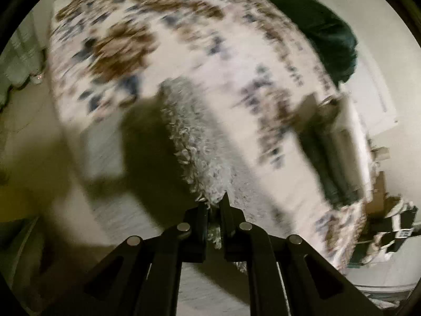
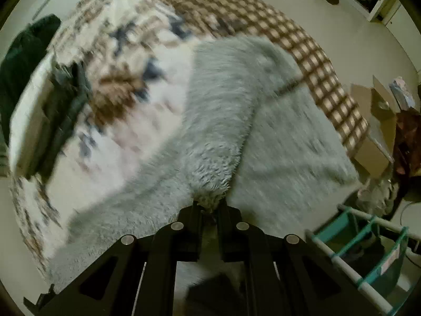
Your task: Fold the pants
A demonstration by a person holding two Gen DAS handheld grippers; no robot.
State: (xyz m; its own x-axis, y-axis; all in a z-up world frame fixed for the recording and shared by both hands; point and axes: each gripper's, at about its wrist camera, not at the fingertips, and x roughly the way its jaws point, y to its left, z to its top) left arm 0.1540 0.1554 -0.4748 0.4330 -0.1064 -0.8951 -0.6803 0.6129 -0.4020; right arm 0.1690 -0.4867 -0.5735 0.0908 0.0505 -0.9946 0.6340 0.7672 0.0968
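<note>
The pants are pale grey and fluffy. In the left wrist view a lifted strip of them [image 1: 194, 142] runs up from my left gripper [image 1: 214, 205], which is shut on its edge. In the right wrist view the pants [image 2: 221, 110] lie spread over a bed, with one fold raised and pinched in my right gripper [image 2: 210, 205], which is shut on it. Both views are blurred by motion.
The bed has a white floral cover [image 1: 184, 39] and a brown checked blanket [image 2: 302, 52]. A dark green garment [image 1: 321, 29] lies at the bed's far side. A cardboard box [image 2: 379, 121] and a teal rack [image 2: 363, 252] stand on the floor at right.
</note>
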